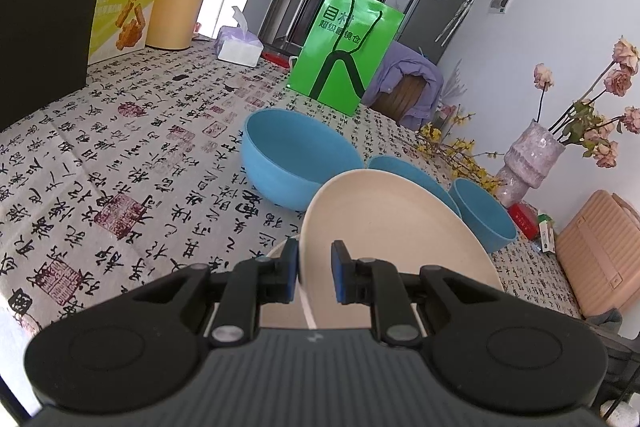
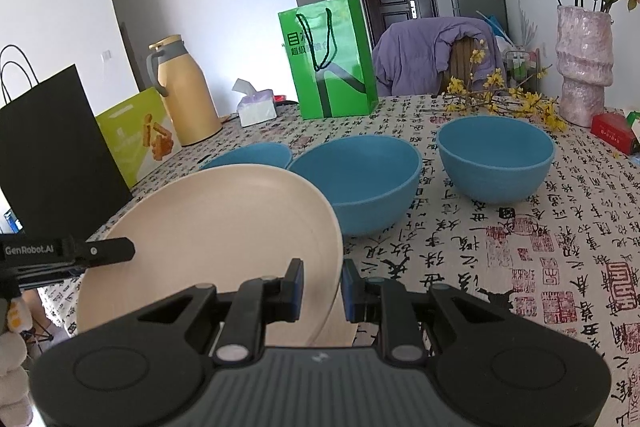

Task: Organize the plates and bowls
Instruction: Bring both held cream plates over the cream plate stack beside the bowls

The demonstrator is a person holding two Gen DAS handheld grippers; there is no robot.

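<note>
I've got the round cream plastic plate (image 2: 208,227) tilted, its rim between both tongs: left tongs (image 1: 315,269) and right tongs (image 2: 322,289) each straddle an edge w/ gaps showing, prob. not fully clamped. Three blue bowls (image 2: 356,183) sit just ahead on the counter (image 2: 500,259). Plate's near edge is hidden behind the tongs' bodies.

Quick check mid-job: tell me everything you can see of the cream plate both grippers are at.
The cream plate is round, matte and plastic-looking, with a shallow rim, and empty. It is tilted, off the calligraphy tablecloth, in front of the blue bowls. The right gripper straddles its right edge and the left gripper straddles its left edge; the jaws stand slightly apart, so a firm pinch is not certain.
</note>
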